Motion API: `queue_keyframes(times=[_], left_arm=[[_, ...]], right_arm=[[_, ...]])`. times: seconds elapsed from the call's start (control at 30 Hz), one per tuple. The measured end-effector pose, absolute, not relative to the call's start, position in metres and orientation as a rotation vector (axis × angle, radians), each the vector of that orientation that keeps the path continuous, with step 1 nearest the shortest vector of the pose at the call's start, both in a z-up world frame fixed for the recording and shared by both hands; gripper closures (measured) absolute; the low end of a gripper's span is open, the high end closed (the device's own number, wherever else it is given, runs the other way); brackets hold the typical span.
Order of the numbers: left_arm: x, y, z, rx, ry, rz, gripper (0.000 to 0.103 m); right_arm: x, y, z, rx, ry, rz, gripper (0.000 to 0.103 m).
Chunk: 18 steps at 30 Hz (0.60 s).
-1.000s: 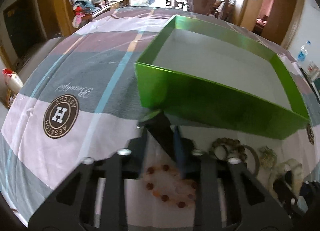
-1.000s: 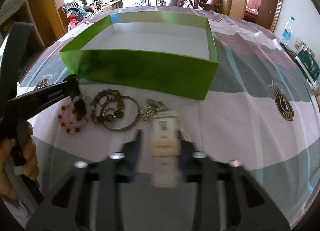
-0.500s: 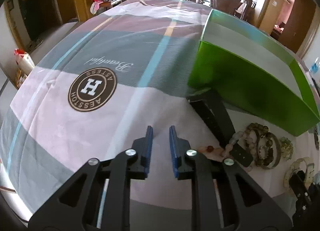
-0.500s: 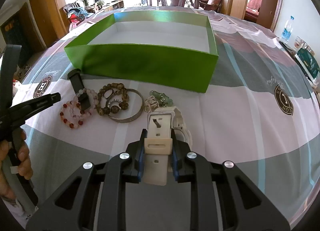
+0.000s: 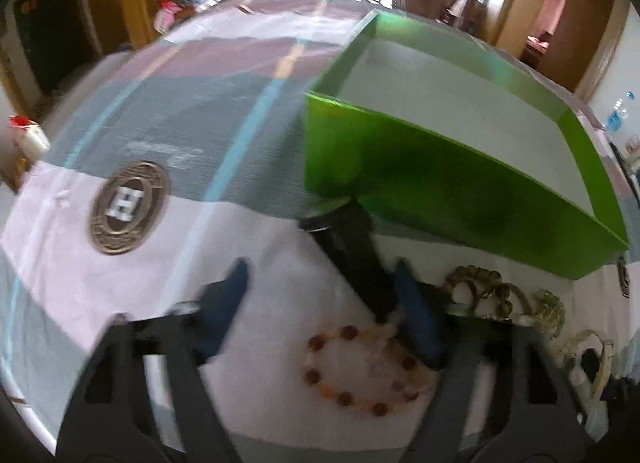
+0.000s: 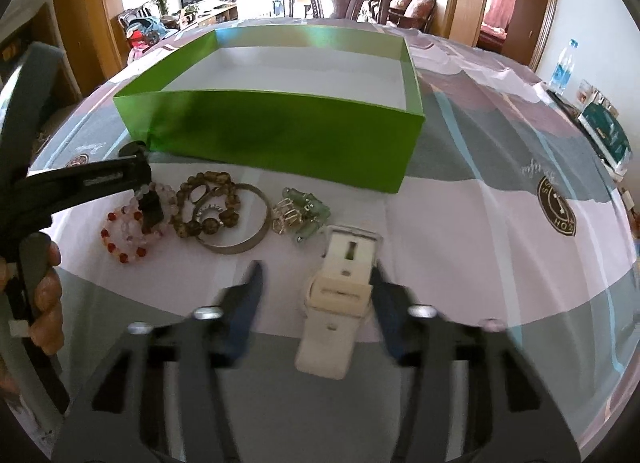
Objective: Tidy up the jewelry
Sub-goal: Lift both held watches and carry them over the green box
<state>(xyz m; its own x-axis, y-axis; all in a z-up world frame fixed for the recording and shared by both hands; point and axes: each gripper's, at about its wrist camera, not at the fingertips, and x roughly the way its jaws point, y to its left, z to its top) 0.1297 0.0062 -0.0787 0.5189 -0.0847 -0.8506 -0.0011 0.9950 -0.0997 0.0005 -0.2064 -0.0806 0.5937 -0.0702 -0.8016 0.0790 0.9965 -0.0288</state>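
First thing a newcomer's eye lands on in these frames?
The bright green box at mid-table, open, with a bare white floor. Next, the jewelry strung along its near side: a red and pink bead bracelet, brown beads, a silver bangle. Closest, a white watch lies between the open right tongs; the left tongs are also open, over a black strap.

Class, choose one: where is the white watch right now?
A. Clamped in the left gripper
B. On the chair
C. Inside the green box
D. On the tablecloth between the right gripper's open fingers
D: the white watch lies on the tablecloth between the open right gripper fingers, outside the green box.
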Motion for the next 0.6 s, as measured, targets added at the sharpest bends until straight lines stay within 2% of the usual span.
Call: queue_keyframes(times=[0.03, 0.1, 0.37, 0.4, 0.43, 0.6], left_arm=[[0.13, 0.007, -0.078, -0.115, 1.024, -0.079, 0.064], [0.13, 0.008, -0.074, -0.135, 1.023, -0.125, 0.082], [0.119, 0.048, -0.068, -0.175, 1.026, -0.095, 0.087], [0.118, 0.051, -0.066, -0.189, 1.028, -0.102, 0.09], [0.118, 0.055, -0.062, -0.201, 1.027, -0.109, 0.098], [0.116, 0.054, -0.033, -0.19, 0.97, -0.164, 0.099]], right_arm=[[0.0, -0.208, -0.08, 0.013, 0.925, -0.1, 0.078], [0.0, -0.213, -0.079, 0.039, 0.921, -0.083, 0.081], [-0.004, -0.227, -0.074, 0.091, 0.915, -0.058, 0.081], [-0.004, -0.227, -0.073, 0.093, 0.912, -0.055, 0.081], [-0.003, -0.228, -0.071, 0.095, 0.908, -0.053, 0.081], [-0.001, -0.225, -0.068, 0.103, 0.903, -0.042, 0.081]])
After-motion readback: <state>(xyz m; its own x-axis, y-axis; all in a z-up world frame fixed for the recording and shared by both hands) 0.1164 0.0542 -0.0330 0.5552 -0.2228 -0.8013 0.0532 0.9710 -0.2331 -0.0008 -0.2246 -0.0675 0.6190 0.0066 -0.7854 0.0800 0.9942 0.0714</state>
